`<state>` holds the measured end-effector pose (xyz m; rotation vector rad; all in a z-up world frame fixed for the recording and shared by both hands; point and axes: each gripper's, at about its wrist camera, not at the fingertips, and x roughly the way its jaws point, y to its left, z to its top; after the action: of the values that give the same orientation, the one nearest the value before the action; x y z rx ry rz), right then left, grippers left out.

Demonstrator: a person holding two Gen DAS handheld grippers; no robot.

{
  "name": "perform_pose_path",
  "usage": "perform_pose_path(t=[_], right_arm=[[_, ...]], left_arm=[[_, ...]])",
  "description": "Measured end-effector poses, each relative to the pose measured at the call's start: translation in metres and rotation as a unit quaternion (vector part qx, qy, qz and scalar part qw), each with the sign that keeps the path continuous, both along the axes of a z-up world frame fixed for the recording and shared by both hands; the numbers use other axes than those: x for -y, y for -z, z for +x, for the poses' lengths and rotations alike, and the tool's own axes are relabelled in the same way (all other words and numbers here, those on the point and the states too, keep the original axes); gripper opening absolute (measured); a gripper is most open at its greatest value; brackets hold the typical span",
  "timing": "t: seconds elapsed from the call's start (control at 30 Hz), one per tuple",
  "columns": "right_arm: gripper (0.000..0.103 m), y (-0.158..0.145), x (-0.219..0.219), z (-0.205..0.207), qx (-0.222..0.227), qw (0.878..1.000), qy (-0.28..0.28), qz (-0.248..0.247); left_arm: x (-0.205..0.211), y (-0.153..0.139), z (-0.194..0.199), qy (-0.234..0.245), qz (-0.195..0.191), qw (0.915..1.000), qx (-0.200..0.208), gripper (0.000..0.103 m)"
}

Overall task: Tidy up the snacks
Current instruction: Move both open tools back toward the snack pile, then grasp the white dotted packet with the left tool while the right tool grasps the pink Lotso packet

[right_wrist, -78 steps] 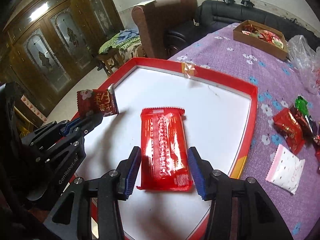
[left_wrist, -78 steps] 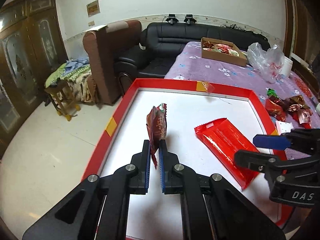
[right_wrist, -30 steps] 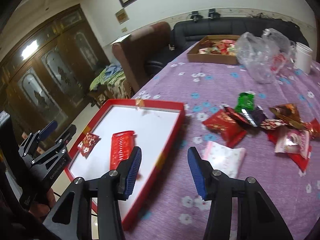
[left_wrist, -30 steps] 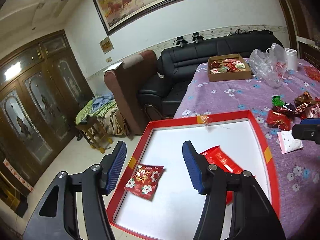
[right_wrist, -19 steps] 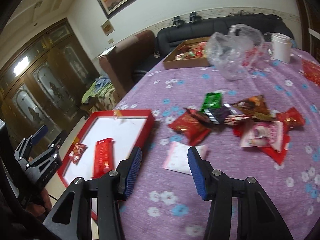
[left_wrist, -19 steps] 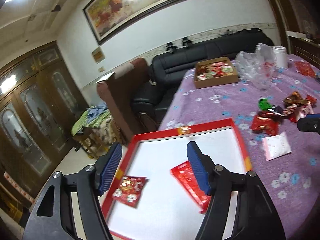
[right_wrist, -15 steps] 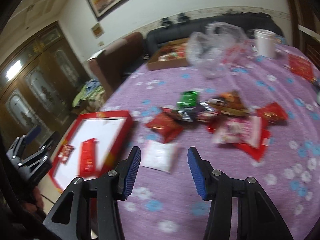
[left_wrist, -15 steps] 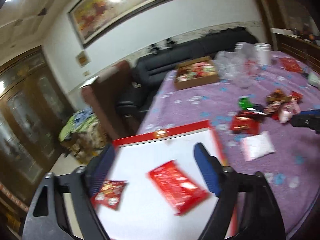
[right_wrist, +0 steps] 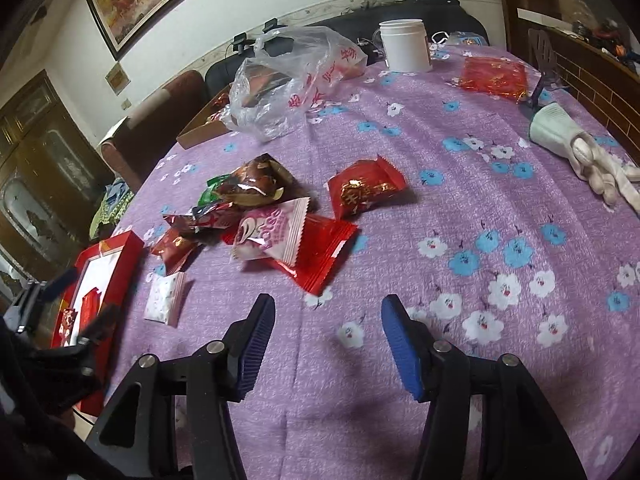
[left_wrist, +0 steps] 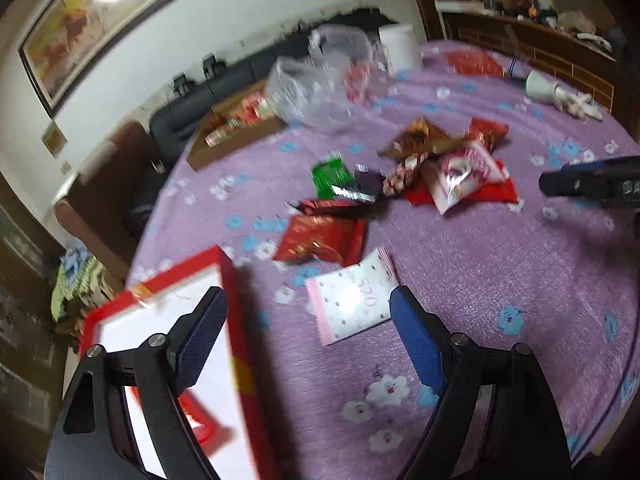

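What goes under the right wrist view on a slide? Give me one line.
Open right gripper hovers over the purple floral tablecloth, facing a heap of snack packets, with the red tray at far left.

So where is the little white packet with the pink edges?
The white packet lies flat on the purple tablecloth, just right of the red tray and below a red snack bag; the left gripper hovers open over it.

Two wrist cameras looking down over the table

Left view is facing the red tray (left_wrist: 234, 304) edge; right view is facing the cloth farther along; both are sharing the snack pile (left_wrist: 416, 172) (right_wrist: 264, 208).
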<state>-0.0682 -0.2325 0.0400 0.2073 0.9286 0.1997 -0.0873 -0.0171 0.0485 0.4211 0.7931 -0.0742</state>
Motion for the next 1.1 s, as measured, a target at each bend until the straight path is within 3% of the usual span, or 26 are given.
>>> perform_pose_path(t=[0.23, 0.3, 0.53, 0.63, 0.7, 0.87, 1.1], right_arm=[[0.059, -0.006, -0.032, 0.026, 0.012, 0.999, -0.047, -0.016], [0.068, -0.006, -0.047, 0.040, 0.017, 0.997, -0.068, -0.029], [0.068, 0.015, -0.082, 0.078, -0.007, 0.993, -0.061, -0.099], [0.056, 0.019, -0.082, 0.076, 0.006, 0.993, -0.048, -0.110], [0.034, 0.017, -0.079, 0.073, 0.012, 0.993, -0.046, -0.111], [0.033, 0.015, -0.058, 0.063, 0.002, 0.995, -0.036, -0.097], [0.033, 0.016, -0.014, 0.030, -0.025, 0.999, -0.022, -0.036]], left_arm=[[-0.012, 0.007, 0.015, -0.033, -0.014, 0.9991, -0.023, 0.084], [-0.018, 0.007, 0.016, -0.039, -0.019, 0.9987, -0.026, 0.084], [-0.018, 0.009, 0.018, -0.022, -0.035, 0.9982, -0.044, 0.084], [-0.017, 0.012, 0.023, -0.018, -0.043, 0.9975, -0.054, 0.084], [-0.017, 0.013, 0.026, -0.018, -0.050, 0.9966, -0.063, 0.084], [-0.013, 0.016, 0.029, -0.009, -0.076, 0.9934, -0.085, 0.084], [-0.004, 0.032, 0.046, -0.013, -0.084, 0.9901, -0.112, 0.084]])
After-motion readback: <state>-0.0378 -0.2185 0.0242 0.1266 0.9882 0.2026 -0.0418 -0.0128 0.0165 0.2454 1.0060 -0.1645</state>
